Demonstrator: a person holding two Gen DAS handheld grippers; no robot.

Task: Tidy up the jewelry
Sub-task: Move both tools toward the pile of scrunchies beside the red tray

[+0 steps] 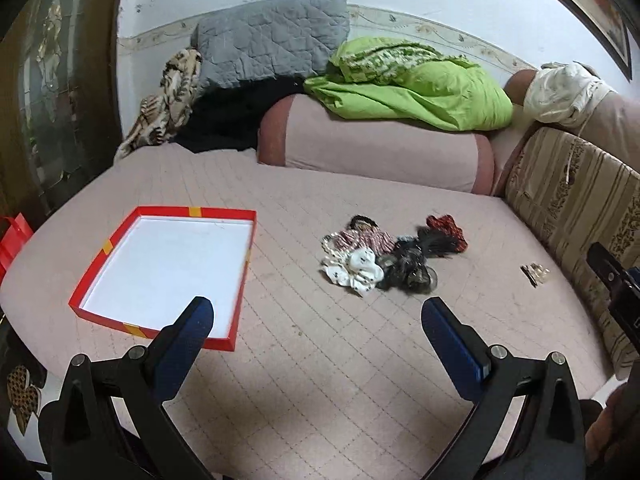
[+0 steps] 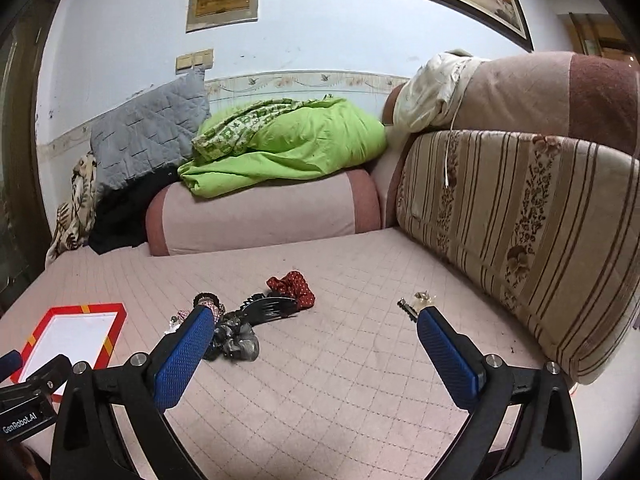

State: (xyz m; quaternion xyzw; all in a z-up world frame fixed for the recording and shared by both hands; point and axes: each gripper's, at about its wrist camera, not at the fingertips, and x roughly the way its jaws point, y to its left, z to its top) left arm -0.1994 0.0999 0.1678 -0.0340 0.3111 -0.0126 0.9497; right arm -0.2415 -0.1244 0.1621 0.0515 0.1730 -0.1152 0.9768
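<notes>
A shallow red box lid (image 1: pixel 120 236) with a white inside lies on the pink quilted mattress (image 1: pixel 320 360), left of centre; its corner shows in the right wrist view (image 2: pixel 116 312). A heap of hair accessories (image 1: pixel 392 256) lies right of it: a white scrunchie (image 1: pixel 356 272), a grey one (image 2: pixel 236 340), a red dotted one (image 2: pixel 294 286) and a black claw clip (image 2: pixel 272 308). A small gold hair clip (image 1: pixel 534 272) (image 2: pixel 416 302) lies apart near the striped cushion. My left gripper (image 1: pixel 318 312) hangs open short of the heap. My right gripper (image 2: pixel 312 320) is open too, nothing between its fingers.
A pink bolster (image 1: pixel 376 144) with a green blanket (image 1: pixel 412 84) and a grey pillow (image 1: pixel 272 40) lines the back. A striped cushion (image 2: pixel 520 232) walls the right side. A red bag (image 1: pixel 14 236) stands at the left edge.
</notes>
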